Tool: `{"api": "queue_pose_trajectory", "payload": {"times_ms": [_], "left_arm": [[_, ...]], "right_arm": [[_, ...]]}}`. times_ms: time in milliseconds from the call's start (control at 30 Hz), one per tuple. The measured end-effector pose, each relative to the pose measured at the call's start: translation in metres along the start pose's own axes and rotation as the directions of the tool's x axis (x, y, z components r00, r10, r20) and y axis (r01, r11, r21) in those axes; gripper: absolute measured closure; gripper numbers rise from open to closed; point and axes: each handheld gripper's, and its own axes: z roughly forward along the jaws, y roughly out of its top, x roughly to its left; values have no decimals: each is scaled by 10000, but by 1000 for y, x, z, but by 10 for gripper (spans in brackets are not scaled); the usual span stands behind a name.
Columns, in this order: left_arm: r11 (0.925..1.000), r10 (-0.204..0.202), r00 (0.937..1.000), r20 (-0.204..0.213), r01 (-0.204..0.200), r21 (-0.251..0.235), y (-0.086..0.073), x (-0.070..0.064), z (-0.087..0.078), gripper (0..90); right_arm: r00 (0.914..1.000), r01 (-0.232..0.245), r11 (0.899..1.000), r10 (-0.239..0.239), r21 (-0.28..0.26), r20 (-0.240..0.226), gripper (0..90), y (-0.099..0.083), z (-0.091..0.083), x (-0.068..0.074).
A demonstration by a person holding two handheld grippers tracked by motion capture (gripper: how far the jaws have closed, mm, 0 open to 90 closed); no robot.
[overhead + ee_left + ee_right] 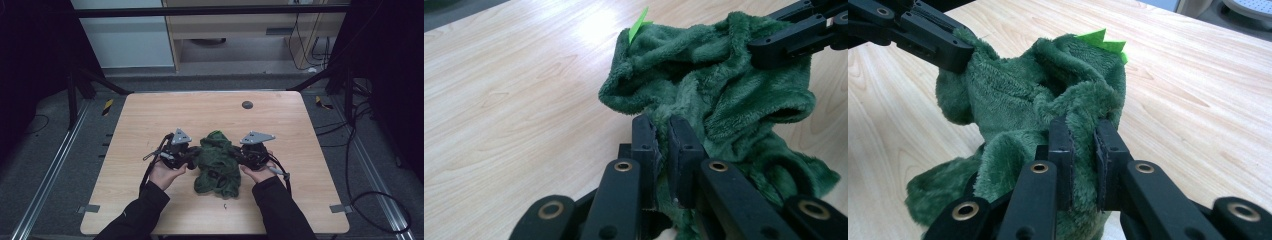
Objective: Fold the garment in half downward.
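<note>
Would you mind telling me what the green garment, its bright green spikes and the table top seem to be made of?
Green garment: looks like plush fleece, matte, with a short fuzzy pile that folds softly. Bright green spikes: probably felt, flat and thin with clean-cut edges. Table top: pale wood grain with a smooth sheen reflecting light, likely laminate or veneer; which one cannot be told.

plush garment (217,162) on table (150,120), between both grippers

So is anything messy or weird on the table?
Just the green fuzzy garment: it's bunched in a crumpled heap, pinched by the left gripper and right gripper. A tiny loose bit lies near the table's front edge.
</note>
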Motion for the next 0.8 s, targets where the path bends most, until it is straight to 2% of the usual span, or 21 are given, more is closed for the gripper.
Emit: {"api": "queue_pose_trajectory", "payload": {"times_ms": [400,800], "left_arm": [[9996,205,9994,270,-209,164,-14,-15,-6,832],[9992,155,9988,472,-173,369,-26,-20,-8,832]], "right_arm": [[9996,20,10000,-18,61,-290,809,-14,-6,8],[9986,-7,10000,10,62,-526,806,-27,-13,13]]}}
